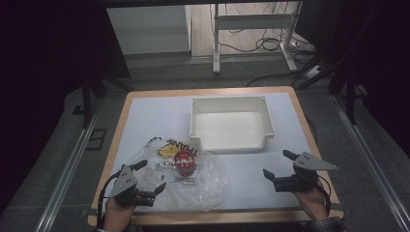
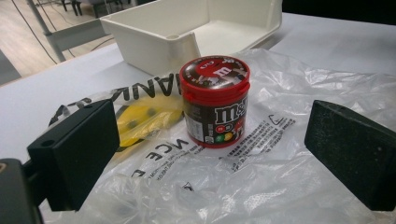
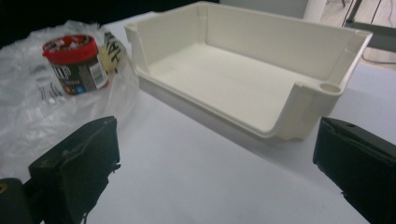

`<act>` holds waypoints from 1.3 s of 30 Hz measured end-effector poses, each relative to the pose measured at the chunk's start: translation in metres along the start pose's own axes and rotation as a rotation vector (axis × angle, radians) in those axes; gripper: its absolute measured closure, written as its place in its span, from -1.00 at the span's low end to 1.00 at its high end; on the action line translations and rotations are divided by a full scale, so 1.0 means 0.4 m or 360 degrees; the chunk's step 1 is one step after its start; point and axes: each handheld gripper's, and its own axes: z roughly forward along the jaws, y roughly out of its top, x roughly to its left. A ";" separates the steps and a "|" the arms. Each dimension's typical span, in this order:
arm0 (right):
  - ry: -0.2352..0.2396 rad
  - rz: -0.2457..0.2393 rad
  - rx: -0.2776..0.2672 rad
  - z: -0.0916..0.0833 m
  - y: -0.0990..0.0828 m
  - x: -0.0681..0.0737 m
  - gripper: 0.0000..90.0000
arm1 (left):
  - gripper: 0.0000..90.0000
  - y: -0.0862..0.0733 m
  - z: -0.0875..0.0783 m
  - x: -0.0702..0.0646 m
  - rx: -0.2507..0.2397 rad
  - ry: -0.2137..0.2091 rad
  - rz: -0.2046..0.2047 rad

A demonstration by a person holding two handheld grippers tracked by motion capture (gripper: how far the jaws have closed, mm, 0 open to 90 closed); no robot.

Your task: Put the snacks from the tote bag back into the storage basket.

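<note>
A small candy tub [image 1: 184, 163] [image 2: 215, 102] [image 3: 74, 64] with a red lid stands upright on a flat clear plastic bag [image 1: 193, 181] [image 2: 261, 158] [image 3: 32, 112] printed with black letters and a yellow mark. An empty white bin [image 1: 232, 123] [image 2: 187, 32] [image 3: 243, 74] sits behind it, its low front facing the person. My left gripper [image 1: 150, 175] [image 2: 215, 158] is open at the bag's left edge, short of the tub. My right gripper [image 1: 279, 164] [image 3: 215, 172] is open over bare table, in front of the bin's right corner.
The white tabletop [image 1: 145, 121] has a wooden rim. Beyond it are a table frame [image 1: 251, 34] and cables [image 1: 270, 46] on the floor. Bare table lies between the bag and the right gripper.
</note>
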 end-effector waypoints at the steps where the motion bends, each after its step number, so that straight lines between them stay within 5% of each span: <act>1: 0.0008 0.0009 0.0016 0.004 -0.001 -0.003 -0.98 | -0.93 0.000 -0.001 0.001 -0.0003 0.0000 -0.0001; 9: 0.0080 -0.0040 0.0046 0.026 -0.007 0.009 -0.98 | -0.93 -0.002 -0.001 0.003 0.0002 0.0003 -0.0004; 18: 0.0210 0.0020 0.0084 0.046 -0.016 -0.001 -0.98 | -0.93 -0.002 0.000 0.001 0.0009 0.0004 -0.0003; 39: 0.0235 -0.0110 0.0083 0.052 -0.005 0.009 -0.98 | -0.93 -0.003 0.002 0.001 0.0023 0.0005 0.0007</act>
